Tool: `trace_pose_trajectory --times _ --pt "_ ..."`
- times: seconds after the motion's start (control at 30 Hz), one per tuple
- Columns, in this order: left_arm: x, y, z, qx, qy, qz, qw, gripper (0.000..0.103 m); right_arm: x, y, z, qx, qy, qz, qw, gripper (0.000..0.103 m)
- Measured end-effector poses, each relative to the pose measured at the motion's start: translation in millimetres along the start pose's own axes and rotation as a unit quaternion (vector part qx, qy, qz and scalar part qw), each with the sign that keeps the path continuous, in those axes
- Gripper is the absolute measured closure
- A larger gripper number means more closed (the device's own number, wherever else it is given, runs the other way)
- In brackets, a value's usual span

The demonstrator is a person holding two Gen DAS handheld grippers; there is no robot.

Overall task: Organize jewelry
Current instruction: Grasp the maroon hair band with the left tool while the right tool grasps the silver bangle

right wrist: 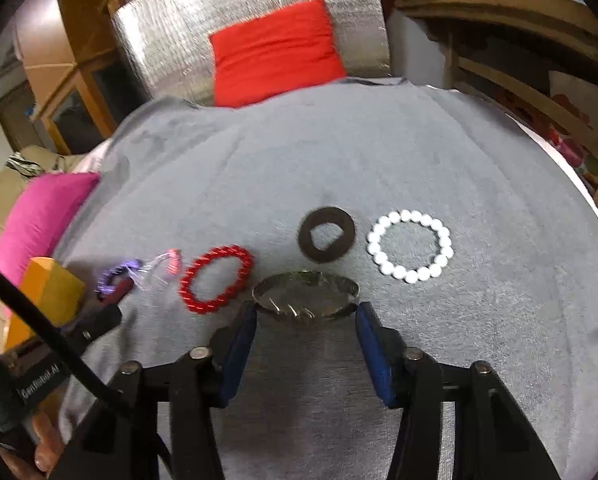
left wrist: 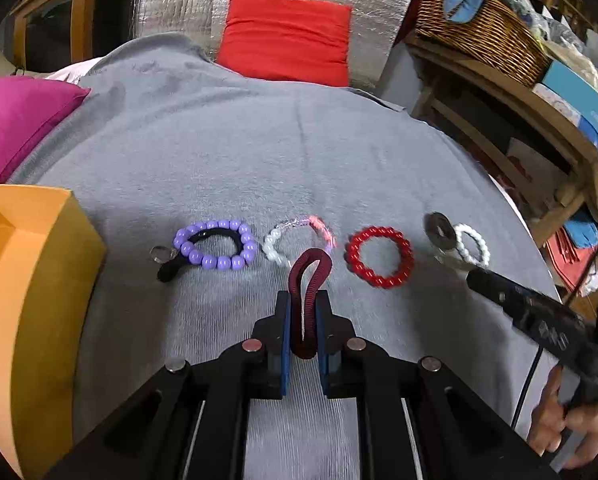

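Left of the red bead bracelet (left wrist: 380,257) sits our orange box (left wrist: 27,280), probably where the jewelry goes. Our left gripper (left wrist: 303,316) pinches the maroon hair tie (left wrist: 307,300), lifted for carrying boxward. Right of the bracelet, our right gripper (right wrist: 305,320) gapes wide around the metal bangle (right wrist: 305,294), unclosed. Motion blur smears the clear beads; the box interior is hidden.

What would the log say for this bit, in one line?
left hand-held gripper: shut on maroon hair tie | right hand-held gripper: open, around silver bangle | orange box: left edge | stage: picking
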State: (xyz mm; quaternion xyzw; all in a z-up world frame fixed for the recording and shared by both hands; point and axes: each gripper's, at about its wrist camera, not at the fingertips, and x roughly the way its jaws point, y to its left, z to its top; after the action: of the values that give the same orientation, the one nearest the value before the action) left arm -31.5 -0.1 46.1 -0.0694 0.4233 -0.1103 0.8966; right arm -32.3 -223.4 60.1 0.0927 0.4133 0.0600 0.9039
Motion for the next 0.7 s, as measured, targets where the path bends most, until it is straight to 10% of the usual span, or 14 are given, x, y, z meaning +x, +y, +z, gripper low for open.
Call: trace_pose_trajectory --times 0.3,0.43,0.53,0.7 --pt "-33.1 0.9 -9.9 0.007 -0.026 0.017 0.9995 0.091 1.2 -13.2 -4.6 0.014 0.024 0.015 1.0 0.088" --pt "-35.8 5.0 -6.3 0.003 -0.036 0.032 0.9988 0.091 7.0 -15.6 -3.8 0.031 0.033 0.032 0.998 0.072" --pt "-31.8 5.7 -5.2 -0.002 -0.034 0.03 0.999 0.091 15.9 -11.8 -0.9 0.052 0.041 0.053 0.996 0.039" --pt "-28.3 3.9 -6.1 0.004 -0.032 0.031 0.999 0.091 31.8 9.2 8.8 0.041 0.034 0.059 0.997 0.035"
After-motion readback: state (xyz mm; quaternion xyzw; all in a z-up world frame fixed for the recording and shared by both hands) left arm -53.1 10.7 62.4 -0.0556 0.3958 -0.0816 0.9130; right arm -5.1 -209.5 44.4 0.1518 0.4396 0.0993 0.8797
